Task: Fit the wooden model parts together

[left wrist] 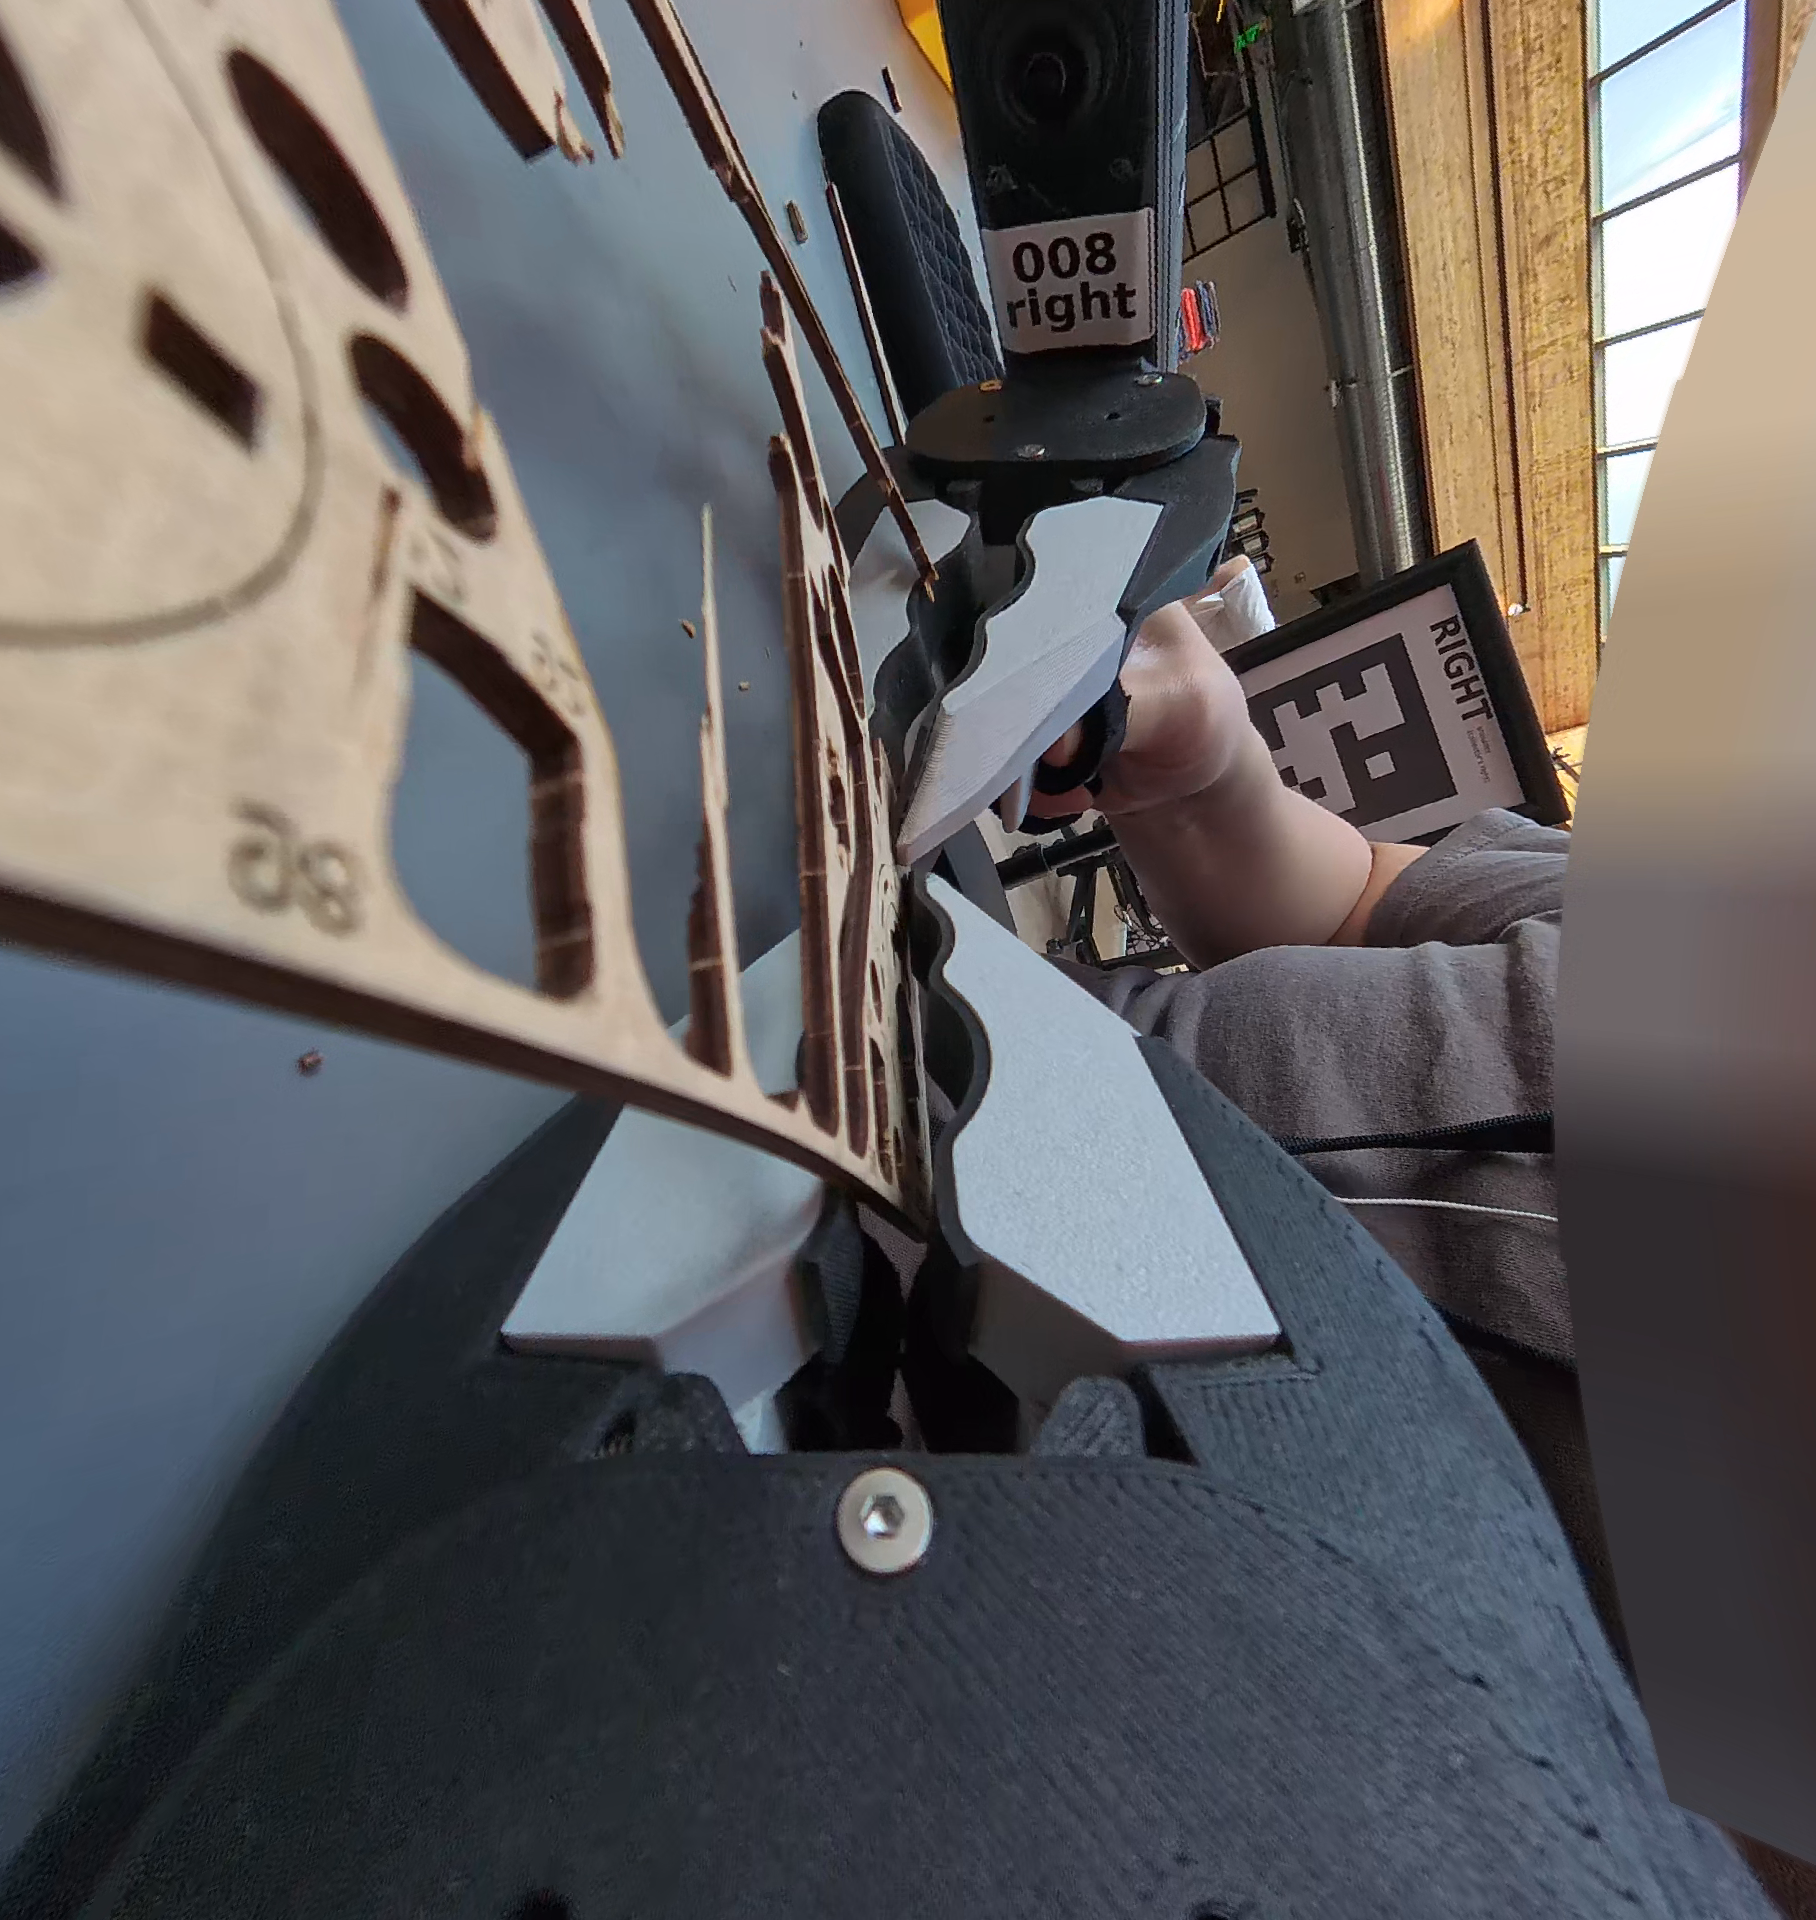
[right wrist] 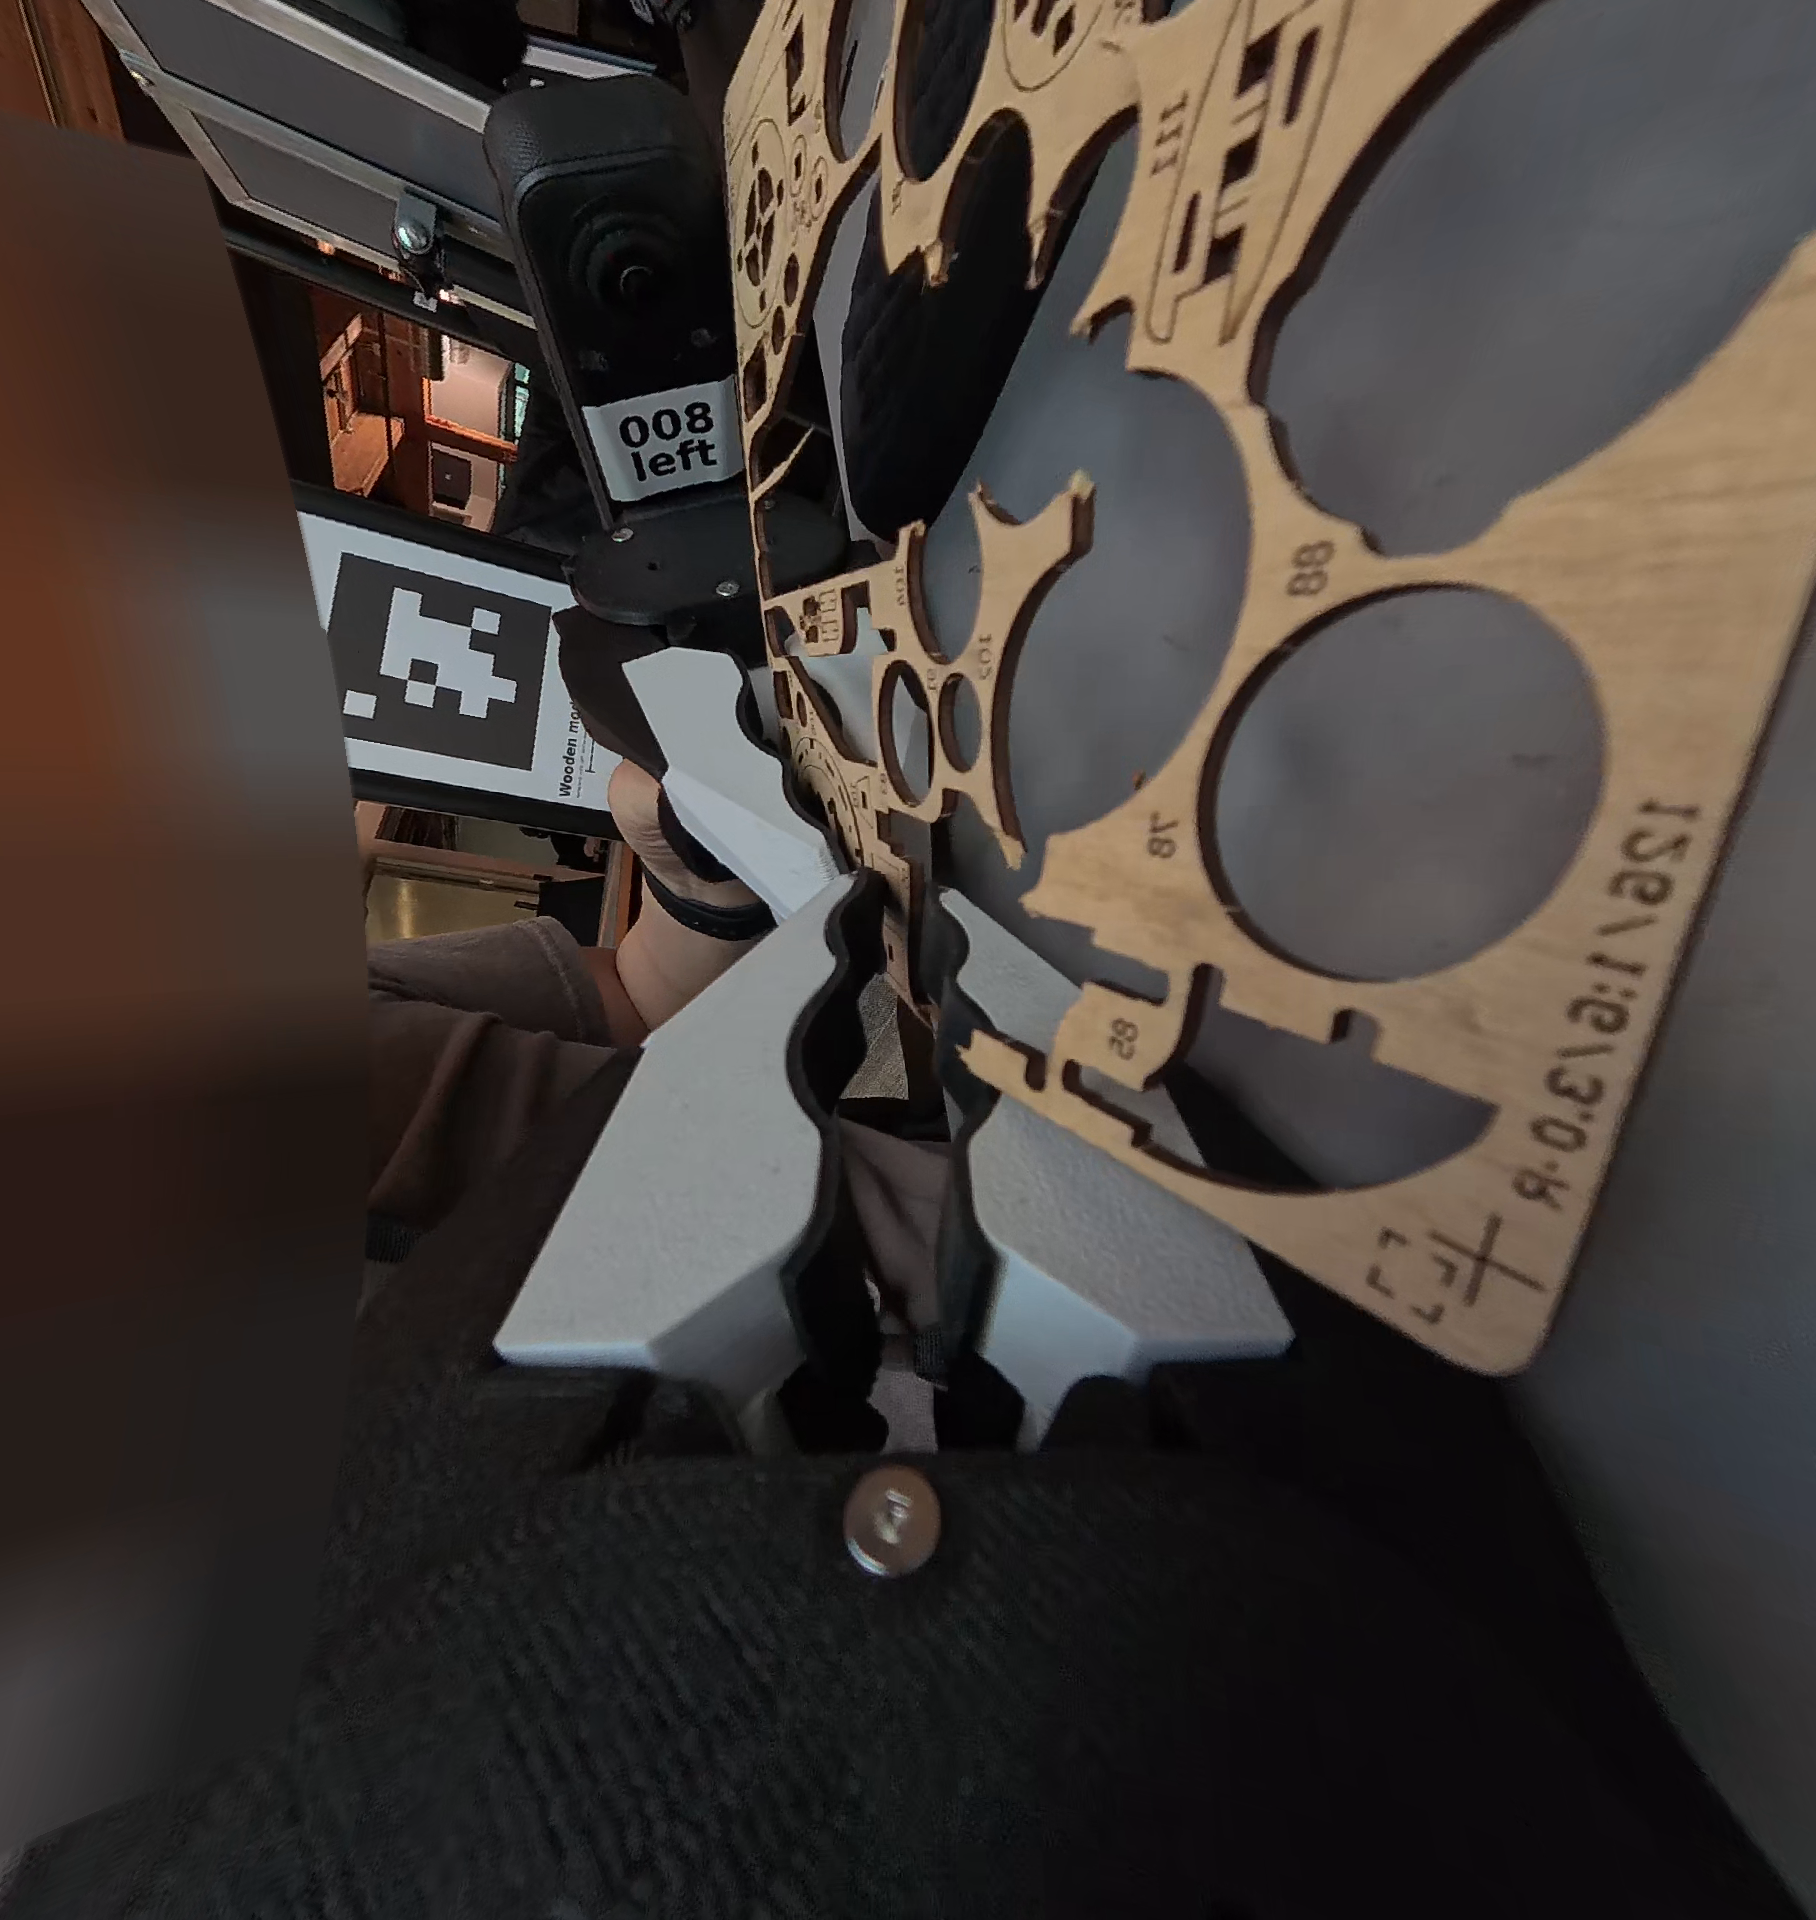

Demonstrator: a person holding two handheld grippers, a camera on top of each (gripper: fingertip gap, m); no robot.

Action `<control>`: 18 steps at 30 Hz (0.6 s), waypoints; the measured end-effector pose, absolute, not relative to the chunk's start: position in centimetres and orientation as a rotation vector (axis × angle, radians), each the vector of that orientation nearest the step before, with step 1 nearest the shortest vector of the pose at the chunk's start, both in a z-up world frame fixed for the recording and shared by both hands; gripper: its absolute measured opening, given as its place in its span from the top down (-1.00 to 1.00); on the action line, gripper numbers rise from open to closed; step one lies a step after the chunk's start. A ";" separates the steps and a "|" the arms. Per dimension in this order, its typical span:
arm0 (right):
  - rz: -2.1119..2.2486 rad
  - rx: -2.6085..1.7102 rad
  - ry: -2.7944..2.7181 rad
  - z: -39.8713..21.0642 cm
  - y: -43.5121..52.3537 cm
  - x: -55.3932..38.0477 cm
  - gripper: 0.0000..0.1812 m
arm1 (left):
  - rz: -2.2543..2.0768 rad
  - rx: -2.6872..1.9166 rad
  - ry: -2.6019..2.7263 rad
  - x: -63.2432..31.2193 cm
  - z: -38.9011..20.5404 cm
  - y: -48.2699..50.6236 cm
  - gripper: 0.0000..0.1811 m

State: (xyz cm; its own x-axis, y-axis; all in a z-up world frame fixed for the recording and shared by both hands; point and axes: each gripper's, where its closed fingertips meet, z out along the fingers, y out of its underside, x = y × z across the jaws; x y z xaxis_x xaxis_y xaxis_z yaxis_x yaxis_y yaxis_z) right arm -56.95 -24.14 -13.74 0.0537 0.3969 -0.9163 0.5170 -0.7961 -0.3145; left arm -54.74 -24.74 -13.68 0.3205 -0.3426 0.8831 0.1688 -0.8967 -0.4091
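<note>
A laser-cut wooden sheet (left wrist: pixel 208 644) with oval and square cut-outs is held on edge over the grey table (left wrist: pixel 156 1299). My left gripper (left wrist: pixel 868 935) is shut on its near edge, and the sheet hides most of the table-side finger. My right gripper (left wrist: pixel 904 831) meets it tip to tip from the far side. In the right wrist view my right gripper (right wrist: pixel 893 920) is shut on a thin wooden part (right wrist: pixel 899 956). A sheet with big round holes (right wrist: pixel 1558 727) lies across its table-side finger. The left gripper (right wrist: pixel 831 868) faces it; several thin wooden layers stand edge-on between them.
Loose wooden strips (left wrist: pixel 738 166) and a black quilted pad (left wrist: pixel 925 260) lie on the table beyond. Small wood crumbs (left wrist: pixel 309 1061) dot it. A person's hand (left wrist: pixel 1174 727) and grey sleeve (left wrist: pixel 1403 987) hold the right gripper. Framed marker cards (left wrist: pixel 1392 717) (right wrist: pixel 436 665) stand behind. Less than 4 cm separates the two grippers' tips.
</note>
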 end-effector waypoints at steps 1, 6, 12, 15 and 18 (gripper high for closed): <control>-1.861 2.207 0.963 -13.8 -24.1 -56.9 0.94 | -1.602 -2.165 0.156 -54.7 -13.7 -24.8 0.98; -1.865 2.225 0.968 -13.7 -24.1 -57.1 0.92 | -1.591 -2.151 0.149 -54.9 -13.7 -24.6 0.98; -1.988 2.065 0.829 -12.1 -24.1 -56.7 0.99 | -1.777 -2.110 0.224 -54.7 -12.4 -25.4 0.99; -1.971 2.079 0.844 -12.3 -24.2 -56.7 0.98 | -1.757 -2.138 0.270 -54.8 -12.6 -25.6 1.00; -1.984 2.069 0.827 -12.2 -24.3 -56.6 0.98 | -1.769 -2.161 0.291 -54.8 -12.5 -25.7 0.99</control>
State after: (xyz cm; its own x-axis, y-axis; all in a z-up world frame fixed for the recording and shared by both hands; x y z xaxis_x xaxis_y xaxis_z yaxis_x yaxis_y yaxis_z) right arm -56.64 -24.26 -12.15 -0.0317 0.2775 -0.9602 0.4867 -0.8348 -0.2573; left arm -54.78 -25.68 -12.46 0.2071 -0.3615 0.9091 0.0508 -0.9240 -0.3790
